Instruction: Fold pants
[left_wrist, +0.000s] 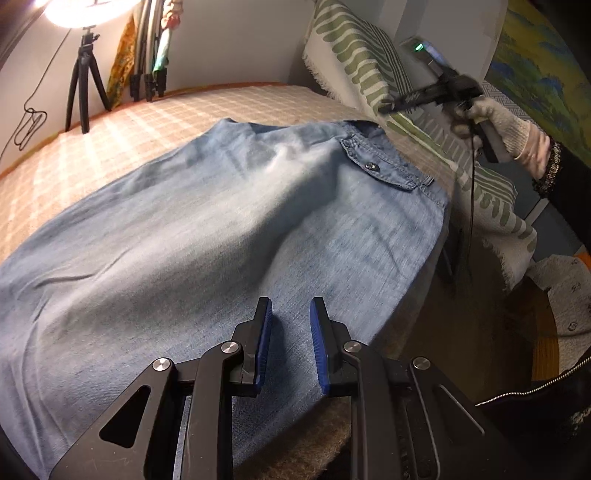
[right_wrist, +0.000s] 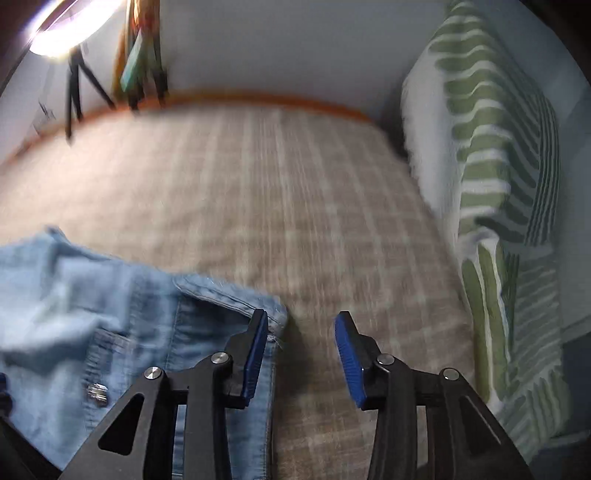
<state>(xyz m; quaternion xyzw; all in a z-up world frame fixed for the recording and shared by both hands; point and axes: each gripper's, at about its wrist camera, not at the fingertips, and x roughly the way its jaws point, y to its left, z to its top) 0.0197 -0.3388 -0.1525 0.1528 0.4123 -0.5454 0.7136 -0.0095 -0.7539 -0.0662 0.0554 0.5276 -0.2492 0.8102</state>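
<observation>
- The pants (left_wrist: 221, 221), light blue denim, lie spread flat on the checked bed cover (left_wrist: 140, 122); their near right edge reaches the bed's edge.
- A flapped pocket (left_wrist: 384, 162) with a metal button sits at the far right of the pants, near the waistband.
- The left gripper (left_wrist: 291, 321) is over the near part of the pants, its blue pads a narrow gap apart with denim showing between them; whether they pinch the cloth I cannot tell.
- The right gripper (right_wrist: 301, 332) stands released above the waistband corner (right_wrist: 273, 314), with only bed cover in the gap and its left pad just beside the corner.
- In the left view a gloved hand (left_wrist: 502, 125) holds that right gripper beyond the far right end of the pants.
- A green-striped throw (right_wrist: 491, 155) hangs along the right side.
- A bright lamp on a tripod (left_wrist: 85, 77) stands at the far left.
</observation>
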